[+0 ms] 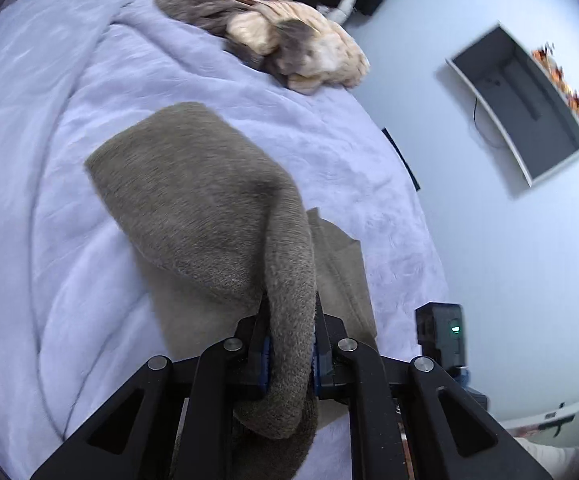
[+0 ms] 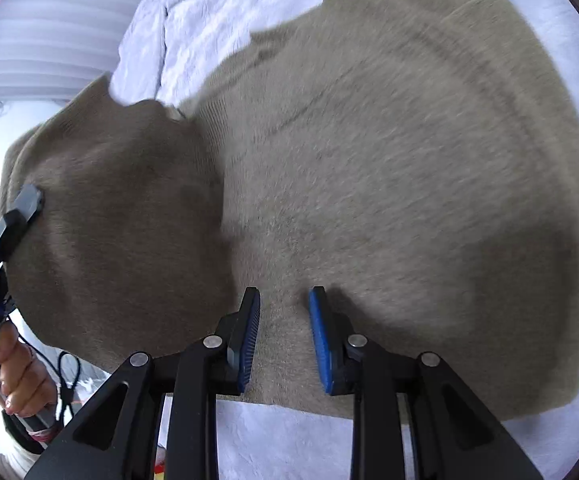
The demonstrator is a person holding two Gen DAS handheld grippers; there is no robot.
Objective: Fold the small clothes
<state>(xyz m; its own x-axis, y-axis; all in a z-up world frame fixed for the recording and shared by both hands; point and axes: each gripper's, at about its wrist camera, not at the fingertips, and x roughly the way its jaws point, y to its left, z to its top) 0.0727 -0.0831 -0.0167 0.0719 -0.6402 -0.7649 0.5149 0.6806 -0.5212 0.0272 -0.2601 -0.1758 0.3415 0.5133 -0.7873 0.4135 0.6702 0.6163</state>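
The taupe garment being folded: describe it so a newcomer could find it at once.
On the lavender bedspread, look nearest the cameras: the taupe garment lies spread, one edge pinched in the left gripper. Unlike the mixed grey-and-peach pile farther back, it is one plain colour.

The grey-brown garment (image 1: 193,196) serves as landmark. Beyond its far edge a broad stretch of lavender blanket (image 1: 49,128) lies bare, open to any approach. Farther past that, a heap of tan and grey clothes (image 1: 265,36) blocks the far end of the bed. To the garment's right the blanket ends, and an open grey box (image 1: 525,100) sits on the pale floor, well apart. The garment's lifted fold, clamped by the left gripper (image 1: 289,344), hangs over its near part and screens it. The right gripper (image 2: 285,336) hovers over the garment's near edge; white sheet (image 2: 289,436) below is free.
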